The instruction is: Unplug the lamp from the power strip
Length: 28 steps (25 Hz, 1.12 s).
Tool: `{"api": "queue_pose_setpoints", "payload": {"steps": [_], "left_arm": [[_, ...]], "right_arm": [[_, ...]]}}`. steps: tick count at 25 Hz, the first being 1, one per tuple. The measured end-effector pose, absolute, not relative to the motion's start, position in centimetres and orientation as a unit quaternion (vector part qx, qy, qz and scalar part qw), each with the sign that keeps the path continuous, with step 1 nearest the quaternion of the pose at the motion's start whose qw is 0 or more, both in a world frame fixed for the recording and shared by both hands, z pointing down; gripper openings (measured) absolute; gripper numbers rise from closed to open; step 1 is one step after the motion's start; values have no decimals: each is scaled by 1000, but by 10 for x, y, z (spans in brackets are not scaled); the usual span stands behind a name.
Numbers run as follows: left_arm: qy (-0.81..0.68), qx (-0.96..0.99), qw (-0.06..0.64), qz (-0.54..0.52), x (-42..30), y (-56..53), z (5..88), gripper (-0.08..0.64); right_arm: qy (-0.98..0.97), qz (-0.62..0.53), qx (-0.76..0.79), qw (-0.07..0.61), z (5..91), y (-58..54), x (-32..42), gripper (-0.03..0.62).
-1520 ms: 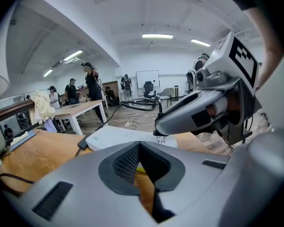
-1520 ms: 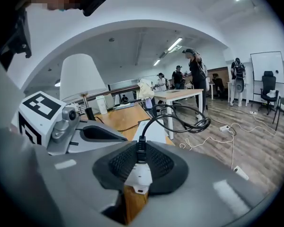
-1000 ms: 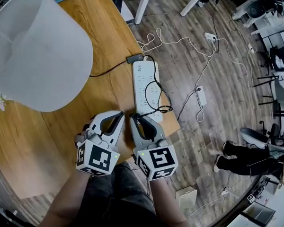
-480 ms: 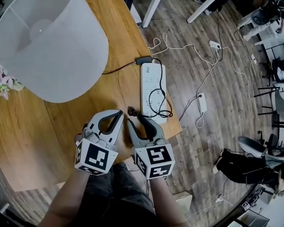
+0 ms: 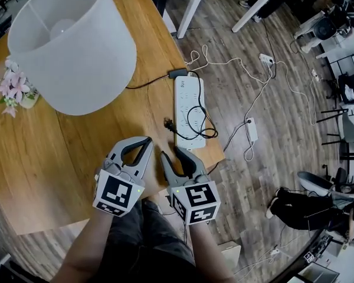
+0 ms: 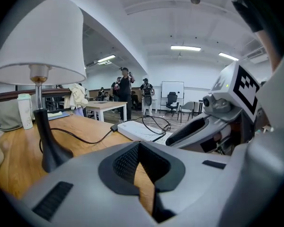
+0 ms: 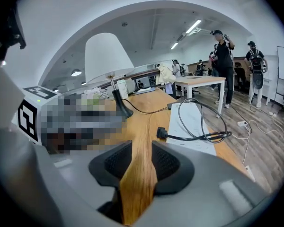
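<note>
Lamp plug lies free on the table beside the power strip, the right gripper has just been opening and stands wide and empty, the left gripper is pinched narrow on nothing, so best draw back clear of the looped cord.

The lamp shade at upper left is white, the flowers at the left edge are pink, and the tabletop is warm honey-brown with wood grain. At centre the power strip is white, and its cord and plug are black. At the bottom, the left claw and right claw are pale grey with black pads, each bearing a cube of black-and-white square markers, against the grey-brown plank floor.
</note>
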<state>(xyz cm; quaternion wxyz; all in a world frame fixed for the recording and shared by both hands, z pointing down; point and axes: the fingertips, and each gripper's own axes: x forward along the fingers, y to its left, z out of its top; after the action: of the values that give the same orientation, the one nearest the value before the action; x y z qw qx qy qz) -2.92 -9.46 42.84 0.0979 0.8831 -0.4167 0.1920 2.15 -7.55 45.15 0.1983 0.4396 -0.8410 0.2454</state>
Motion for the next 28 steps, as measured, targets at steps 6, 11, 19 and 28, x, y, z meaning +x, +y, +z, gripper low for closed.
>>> {"api": "queue_pose_setpoints", "payload": {"steps": [6,11,19,28], "left_arm": [[-449,876,85,156,-43,-96,409,-6],[-474,869,80,117,-50,-91,384,-6],[-493,863,64,91,-55,-78,349,-6],[-520,852,32,53,-65,-65,312,-6]], "right_arm": [[-844,201,463,179,431,-81,31,15],[-865,152,461,129,395,-81,30,8],[-884,83,451,94,348,-73,30,8],[-887,58,456,46,299,-64,43,8]]}}
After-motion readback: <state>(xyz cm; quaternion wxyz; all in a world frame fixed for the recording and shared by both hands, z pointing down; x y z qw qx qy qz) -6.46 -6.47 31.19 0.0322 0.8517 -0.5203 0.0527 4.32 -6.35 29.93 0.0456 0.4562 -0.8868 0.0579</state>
